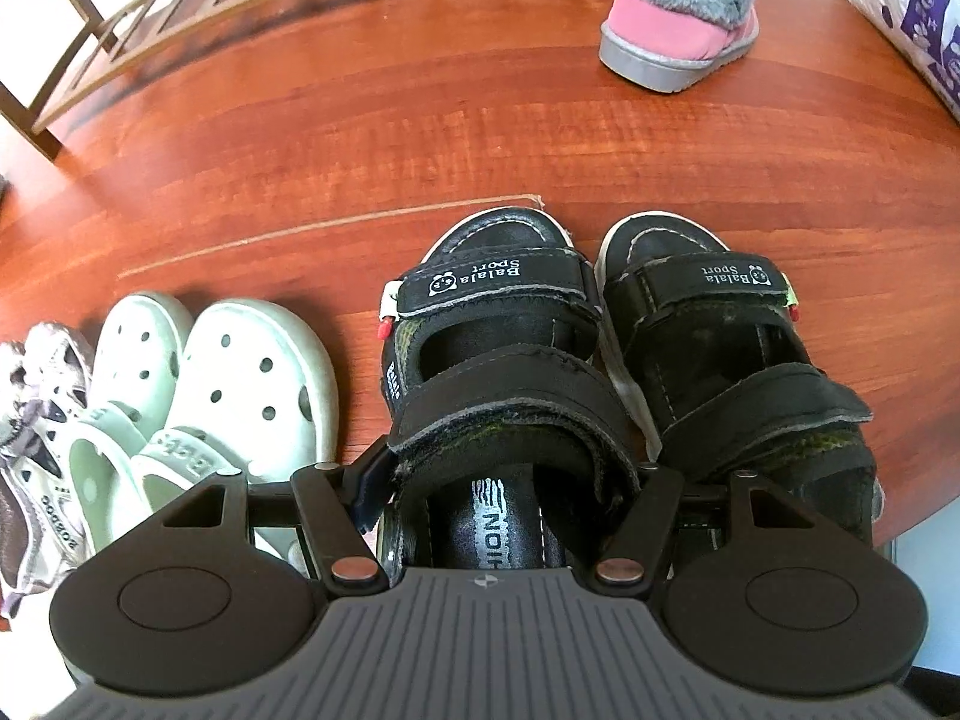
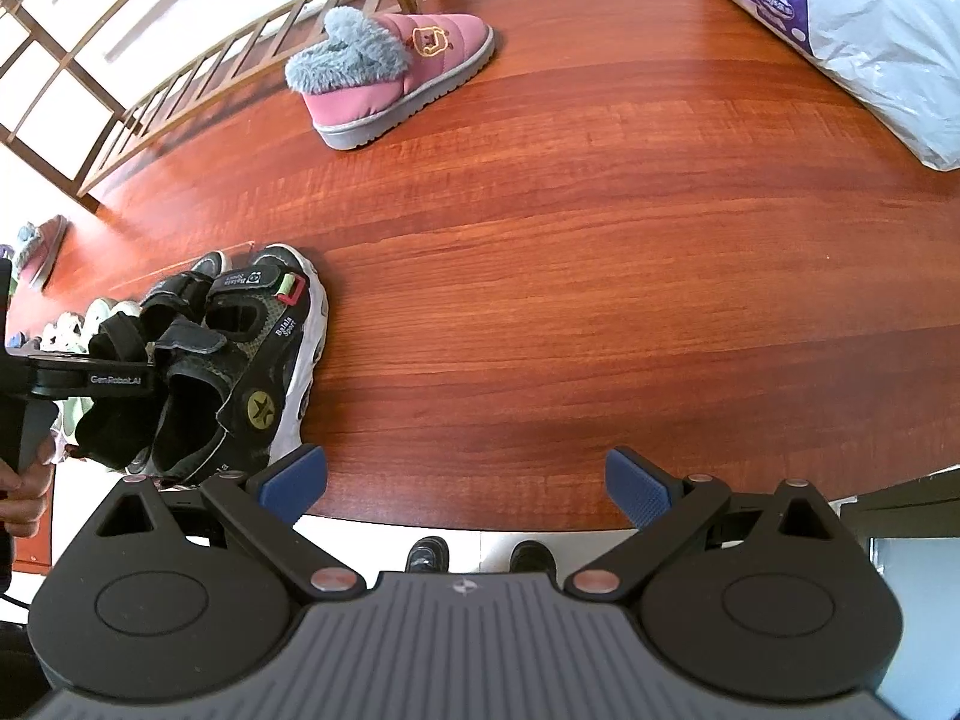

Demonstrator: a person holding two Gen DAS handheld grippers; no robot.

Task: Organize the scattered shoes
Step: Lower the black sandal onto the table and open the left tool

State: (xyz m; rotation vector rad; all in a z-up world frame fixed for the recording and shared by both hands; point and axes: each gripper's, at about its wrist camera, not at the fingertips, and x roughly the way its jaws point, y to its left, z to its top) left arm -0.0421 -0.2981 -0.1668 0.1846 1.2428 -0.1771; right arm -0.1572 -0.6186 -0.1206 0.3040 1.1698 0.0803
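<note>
Two black Balala Sport sandals stand side by side at the near edge of the red-brown wooden table (image 1: 420, 138). My left gripper (image 1: 507, 480) is shut on the left sandal (image 1: 498, 360) at its heel strap; one blue pad (image 1: 367, 480) shows, the other is hidden. The right sandal (image 1: 738, 348) stands free beside it. In the right wrist view the same pair (image 2: 240, 360) lies left of my right gripper (image 2: 465, 480), which is open over bare wood. A pink slipper with grey fur (image 2: 390, 72) stands alone at the far side.
White clogs (image 1: 252, 378) and pale sneakers (image 1: 36, 420) line up left of the sandals. A wooden rack (image 2: 180, 72) runs along the far left, with a second pink slipper (image 2: 42, 246) near it. A plastic bag (image 2: 840, 30) lies far right. A person's feet (image 2: 426, 555) show below the table edge.
</note>
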